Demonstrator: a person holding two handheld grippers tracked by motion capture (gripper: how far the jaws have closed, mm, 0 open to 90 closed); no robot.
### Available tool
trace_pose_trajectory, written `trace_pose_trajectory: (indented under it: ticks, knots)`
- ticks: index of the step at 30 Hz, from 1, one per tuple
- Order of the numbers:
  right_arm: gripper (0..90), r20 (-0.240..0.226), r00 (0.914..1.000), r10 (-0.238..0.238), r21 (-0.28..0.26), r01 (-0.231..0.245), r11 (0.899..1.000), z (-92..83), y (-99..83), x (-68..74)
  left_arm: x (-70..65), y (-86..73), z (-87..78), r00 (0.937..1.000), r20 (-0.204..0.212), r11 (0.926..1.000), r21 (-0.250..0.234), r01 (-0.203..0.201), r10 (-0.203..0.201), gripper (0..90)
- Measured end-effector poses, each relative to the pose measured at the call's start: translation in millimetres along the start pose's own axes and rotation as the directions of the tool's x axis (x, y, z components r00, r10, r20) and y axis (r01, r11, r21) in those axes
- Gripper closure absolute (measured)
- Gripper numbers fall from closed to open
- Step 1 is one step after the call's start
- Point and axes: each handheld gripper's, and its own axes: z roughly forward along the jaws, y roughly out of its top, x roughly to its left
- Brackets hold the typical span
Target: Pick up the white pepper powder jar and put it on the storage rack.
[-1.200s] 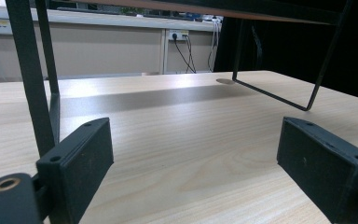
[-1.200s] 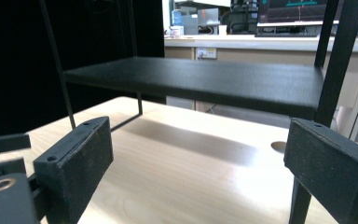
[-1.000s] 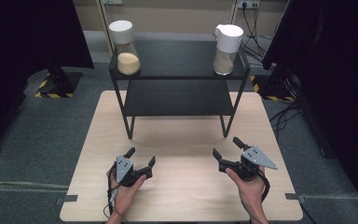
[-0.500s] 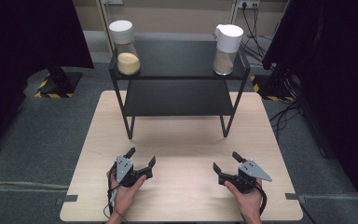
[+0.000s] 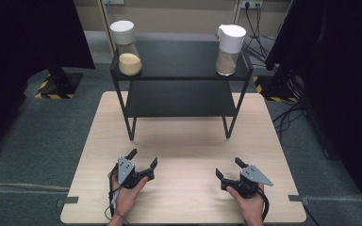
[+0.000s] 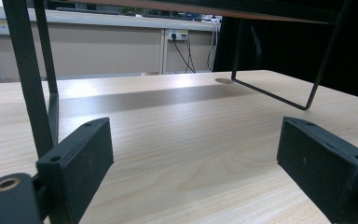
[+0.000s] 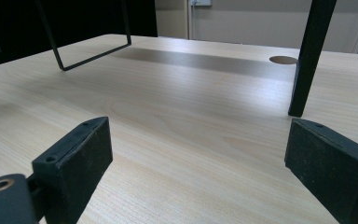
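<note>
Both grippers sit low over the near edge of the wooden table [image 5: 184, 141], left gripper [image 5: 143, 162] and right gripper [image 5: 228, 169] each with jaws spread wide, nothing between them. Ahead of both stands the black two-tier rack [image 5: 179, 96], well apart. On its top shelf, beyond the left gripper, a white-lidded jar of yellow grain [image 5: 127, 48]; beyond the right, a white-lidded jar of tan powder [image 5: 229, 43].
</note>
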Motion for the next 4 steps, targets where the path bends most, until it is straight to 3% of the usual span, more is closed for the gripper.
trace_pose_trajectory:
  ticks: [4]
  knots:
    - [7.2,-0.003,1.0000,-0.001,0.005,0.001,1.000,0.6,1.0,-0.4,-0.3,0.4,0.3,1.0000,0.000,1.0000,0.002,-0.003,0.003,10.0]
